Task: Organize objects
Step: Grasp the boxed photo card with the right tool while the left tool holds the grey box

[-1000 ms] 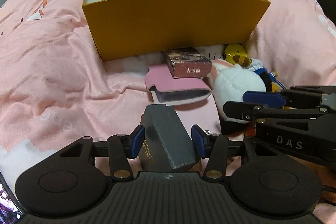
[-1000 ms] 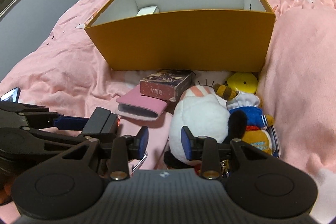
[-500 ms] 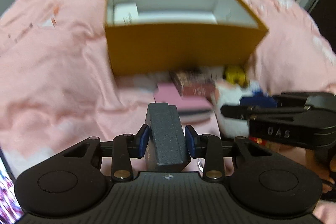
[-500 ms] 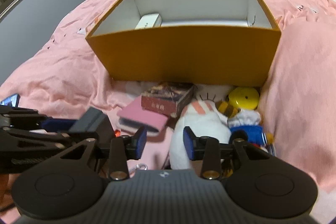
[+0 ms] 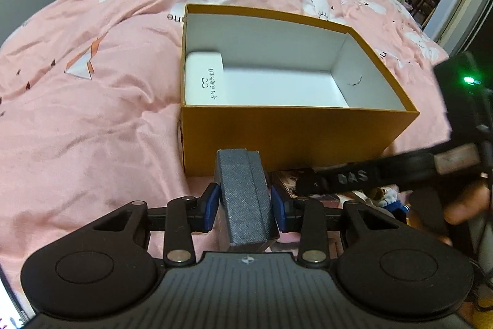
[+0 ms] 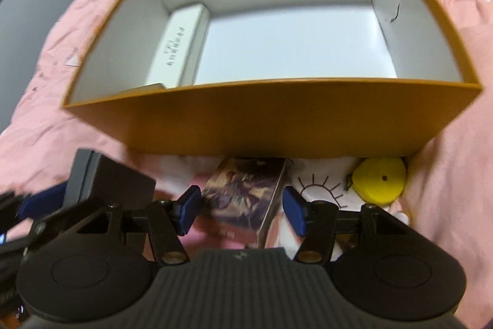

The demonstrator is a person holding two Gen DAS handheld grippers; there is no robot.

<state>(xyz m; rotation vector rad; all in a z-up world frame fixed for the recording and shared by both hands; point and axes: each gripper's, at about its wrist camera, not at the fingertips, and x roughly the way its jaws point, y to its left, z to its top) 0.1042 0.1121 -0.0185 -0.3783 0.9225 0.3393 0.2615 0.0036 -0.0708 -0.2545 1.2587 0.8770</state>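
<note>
My left gripper (image 5: 245, 207) is shut on a dark grey box (image 5: 245, 199), held raised just before the near wall of the open orange box (image 5: 295, 131). A white box (image 5: 203, 79) lies at the left end inside it. My right gripper (image 6: 242, 210) is open, its jaws spread above a picture-covered card box (image 6: 246, 199) that lies on the bed in front of the orange box (image 6: 271, 125). The grey box (image 6: 107, 184) and the white box (image 6: 178, 45) also show in the right wrist view.
A yellow round toy (image 6: 380, 184) and a white plush (image 6: 320, 190) lie by the orange box's right front corner. The pink duvet (image 5: 92, 113) surrounds everything. The right gripper's body (image 5: 400, 171) crosses the left wrist view at right.
My left gripper closed on the grey box and lifted it up toward the orange box. My right gripper moved left and forward from the white plush to above the card box and opened wider.
</note>
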